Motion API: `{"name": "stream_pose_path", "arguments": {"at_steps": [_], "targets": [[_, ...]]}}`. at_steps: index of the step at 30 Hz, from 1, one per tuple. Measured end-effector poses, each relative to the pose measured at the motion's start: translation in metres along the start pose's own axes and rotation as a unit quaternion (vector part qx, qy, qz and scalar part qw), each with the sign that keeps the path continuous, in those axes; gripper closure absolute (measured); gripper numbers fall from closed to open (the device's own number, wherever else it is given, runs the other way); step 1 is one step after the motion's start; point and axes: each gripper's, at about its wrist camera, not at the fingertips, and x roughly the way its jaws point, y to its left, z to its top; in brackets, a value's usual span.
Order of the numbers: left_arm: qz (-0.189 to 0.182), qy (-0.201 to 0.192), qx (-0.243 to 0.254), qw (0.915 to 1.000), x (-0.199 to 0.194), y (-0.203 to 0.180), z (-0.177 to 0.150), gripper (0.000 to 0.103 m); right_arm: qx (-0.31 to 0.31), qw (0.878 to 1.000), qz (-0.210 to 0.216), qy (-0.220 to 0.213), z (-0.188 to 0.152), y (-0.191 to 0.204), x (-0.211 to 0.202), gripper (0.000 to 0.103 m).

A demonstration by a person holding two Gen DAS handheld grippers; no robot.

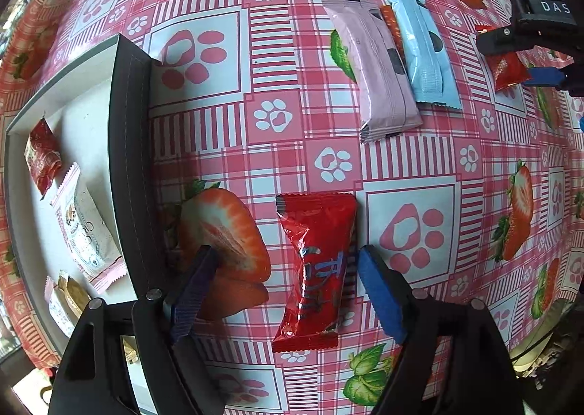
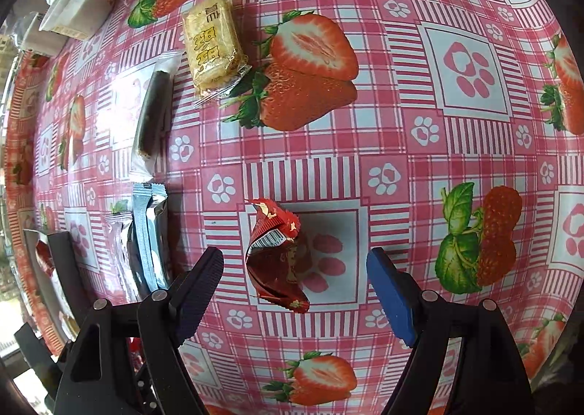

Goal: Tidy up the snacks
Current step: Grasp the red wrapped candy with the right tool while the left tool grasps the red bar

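Note:
In the left wrist view my left gripper (image 1: 288, 280) is open, its fingers on either side of a red snack packet (image 1: 315, 269) lying flat on the strawberry tablecloth. The black-sided box (image 1: 127, 159) at left holds several wrapped snacks. In the right wrist view my right gripper (image 2: 295, 287) is open around a crumpled red wrapper (image 2: 277, 254) on the cloth. The right gripper also shows in the left wrist view (image 1: 529, 57) at far right, over that red wrapper (image 1: 507, 68).
A pink packet (image 1: 379, 68) and a light blue packet (image 1: 427, 50) lie side by side at the back. In the right wrist view a yellow cracker packet (image 2: 211, 46) and a dark bar (image 2: 153, 112) lie farther off, with white boxes (image 2: 73, 13) at the far left edge.

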Motion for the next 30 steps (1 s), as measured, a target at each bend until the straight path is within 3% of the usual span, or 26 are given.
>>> {"name": "stream_pose_path", "arguments": {"at_steps": [2, 3, 4, 5, 10, 12, 19, 21, 24, 25, 26, 27, 28, 30], "targets": [[0.001, -0.001, 0.002, 1.0, 0.003, -0.001, 0.001, 0.015, -0.012, 1.0, -0.005, -0.003, 0.004, 0.005, 0.005, 0.009], [0.0, -0.002, 0.001, 1.0, 0.004, -0.001, 0.001, 0.014, -0.021, 1.0, -0.013, 0.0, 0.003, 0.009, 0.008, 0.008], [-0.002, 0.0, 0.002, 1.0, 0.007, -0.001, 0.002, 0.009, -0.029, 0.999, -0.022, 0.005, 0.003, 0.013, 0.012, 0.001], [0.0, 0.005, 0.007, 1.0, 0.011, -0.003, 0.002, 0.002, -0.039, 0.999, -0.035, 0.008, 0.003, 0.022, 0.017, 0.0], [0.0, 0.009, 0.004, 1.0, 0.016, -0.003, 0.007, 0.0, -0.047, 0.998, -0.049, 0.009, -0.002, 0.027, 0.02, 0.0], [0.0, 0.006, 0.003, 1.0, 0.015, -0.002, 0.009, 0.0, -0.047, 0.998, -0.049, 0.01, -0.004, 0.012, 0.015, 0.0], [0.002, 0.016, -0.006, 0.9999, 0.016, -0.002, 0.006, 0.0, -0.041, 0.997, -0.052, 0.026, 0.017, -0.001, 0.009, 0.0], [0.004, 0.018, -0.003, 0.9998, 0.015, -0.005, 0.005, 0.001, -0.043, 0.998, -0.052, 0.018, 0.015, -0.001, 0.003, 0.006], [0.003, 0.01, 0.017, 0.9998, 0.005, -0.014, 0.006, 0.014, -0.056, 0.997, -0.051, -0.002, 0.013, 0.001, -0.009, 0.037], [0.004, 0.004, 0.03, 0.9995, 0.002, -0.019, 0.006, 0.024, -0.062, 0.997, -0.049, -0.009, 0.013, 0.0, -0.015, 0.063], [0.004, 0.001, 0.042, 0.9991, -0.003, -0.024, 0.005, 0.039, -0.062, 0.997, -0.044, -0.008, 0.013, -0.001, -0.016, 0.077], [0.004, -0.003, 0.051, 0.9987, -0.007, -0.028, 0.005, 0.05, -0.057, 0.998, -0.034, -0.007, 0.013, -0.003, -0.017, 0.077], [0.003, -0.006, 0.058, 0.9983, -0.011, -0.03, 0.006, 0.076, -0.049, 0.999, -0.014, -0.009, 0.011, -0.006, -0.019, 0.077], [-0.024, -0.001, 0.06, 0.9979, -0.015, -0.031, 0.007, 0.08, -0.038, 0.999, 0.013, -0.009, 0.005, -0.012, -0.022, 0.077]]}}
